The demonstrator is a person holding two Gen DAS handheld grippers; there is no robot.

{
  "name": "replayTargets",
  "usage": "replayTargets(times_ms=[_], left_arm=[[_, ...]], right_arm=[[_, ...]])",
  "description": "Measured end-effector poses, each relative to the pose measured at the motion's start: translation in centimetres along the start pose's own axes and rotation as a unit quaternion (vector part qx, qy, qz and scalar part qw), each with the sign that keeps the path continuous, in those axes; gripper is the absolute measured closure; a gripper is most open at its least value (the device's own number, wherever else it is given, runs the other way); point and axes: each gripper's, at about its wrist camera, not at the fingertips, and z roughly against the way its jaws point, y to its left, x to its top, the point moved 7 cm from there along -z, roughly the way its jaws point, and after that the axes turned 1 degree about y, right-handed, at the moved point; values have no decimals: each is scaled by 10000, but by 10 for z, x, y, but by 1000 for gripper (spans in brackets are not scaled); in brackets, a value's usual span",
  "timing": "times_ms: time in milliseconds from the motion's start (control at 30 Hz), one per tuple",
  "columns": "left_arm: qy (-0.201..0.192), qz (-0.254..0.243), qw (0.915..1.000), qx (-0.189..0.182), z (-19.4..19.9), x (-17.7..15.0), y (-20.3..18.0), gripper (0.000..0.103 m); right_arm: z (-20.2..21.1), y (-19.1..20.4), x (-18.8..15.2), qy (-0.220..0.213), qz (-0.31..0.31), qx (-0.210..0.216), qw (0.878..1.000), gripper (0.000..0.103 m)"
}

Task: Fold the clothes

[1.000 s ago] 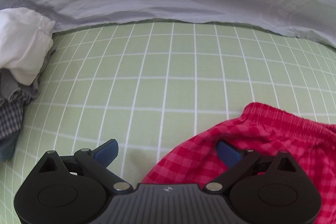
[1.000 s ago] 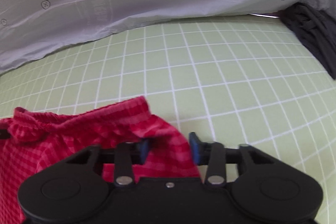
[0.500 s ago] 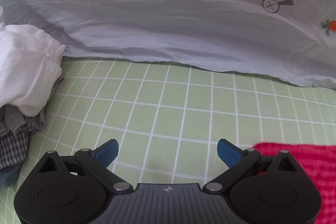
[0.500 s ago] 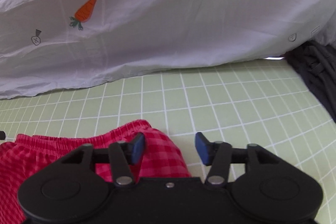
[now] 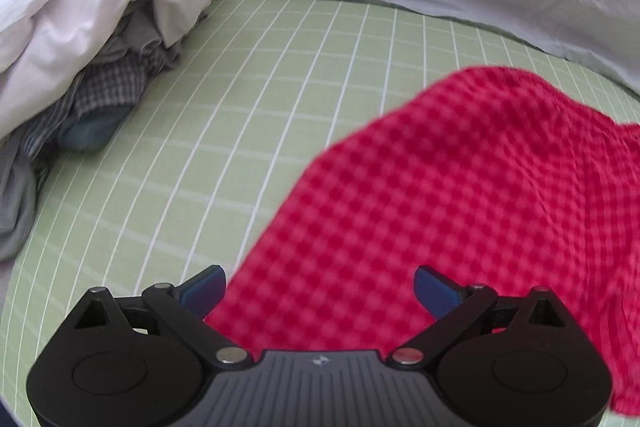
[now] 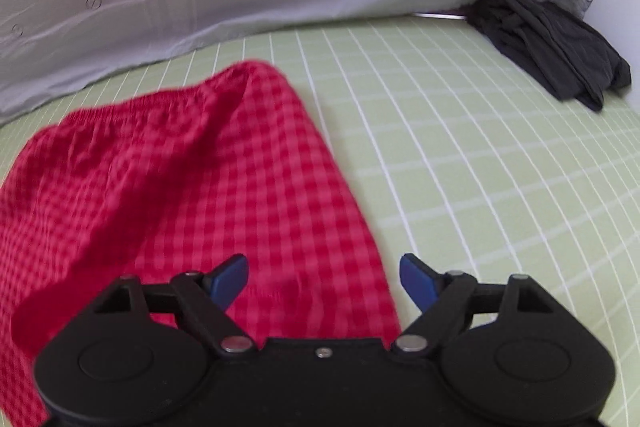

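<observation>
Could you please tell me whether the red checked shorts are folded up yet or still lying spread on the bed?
Spread. The red checked shorts lie open across the green sheet, waistband stretched out, with no neat fold visible.

The red checked shorts [image 5: 472, 195] are smeared by motion blur in both wrist views, so their weave and hem lines cannot be read. Their lower right part runs off the left wrist picture's edge, and their left side leaves the right wrist picture. The black body of the right gripper [image 6: 322, 281] hides the shorts' near edge. Left of the shorts, the heap of white and grey clothes [image 5: 84, 39] is cut by the frame, its lower pieces buried.
</observation>
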Motion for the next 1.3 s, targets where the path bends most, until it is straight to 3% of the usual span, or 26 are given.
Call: replayTargets(times_ms=[67,133,300,333,500,667,800,867,1000,1100,1167,1200,1233,1300], left_arm=[[-33,-42,10000,-24,12,-15,1,3],[-63,-89,9999,-11,22,-28,0,3],[-123,-93,9999,24,42,-54,-7,3],[-133,-79,9999,38,46,-59,-9,3],[-130,71,9999,32,56,-82,-22,3],[-106,99,9999,-80,61,-101,-48,3],[-95,75,9997,-218,62,-109,-72,3],[-68,42,9997,-249,61,-111,-82,3],[0,-79,9999,-151,59,-118,-95,3],[34,-33,9999,-103,60,-121,-94,3],[74,19,9999,-72,60,-122,-93,3],[99,40,9999,-41,59,-122,-92,3],[124,51,9999,16,59,-123,-91,3],[132,61,9999,79,60,-122,-89,3]], right_arm=[[7,1,-12,-26,215,-27,9998,21],[11,3,-19,-78,489,-78,9987,29],[17,-2,-35,-33,880,-23,9961,91],[22,-5,-37,-116,895,-2,9959,97],[52,-32,-42,-487,776,30,9958,101],[47,-67,-67,-125,567,-51,9983,98],[53,-75,-77,-119,679,-2,9976,78],[54,-75,-79,-111,721,95,9973,76],[58,-71,-80,-182,850,341,9956,59],[58,-62,-80,-231,1149,461,9920,57],[55,-55,-81,-211,1464,422,9881,59],[54,-53,-82,-213,1546,430,9868,67],[54,-52,-82,-225,1573,460,9862,83],[58,-52,-80,-321,1598,525,9852,97]])
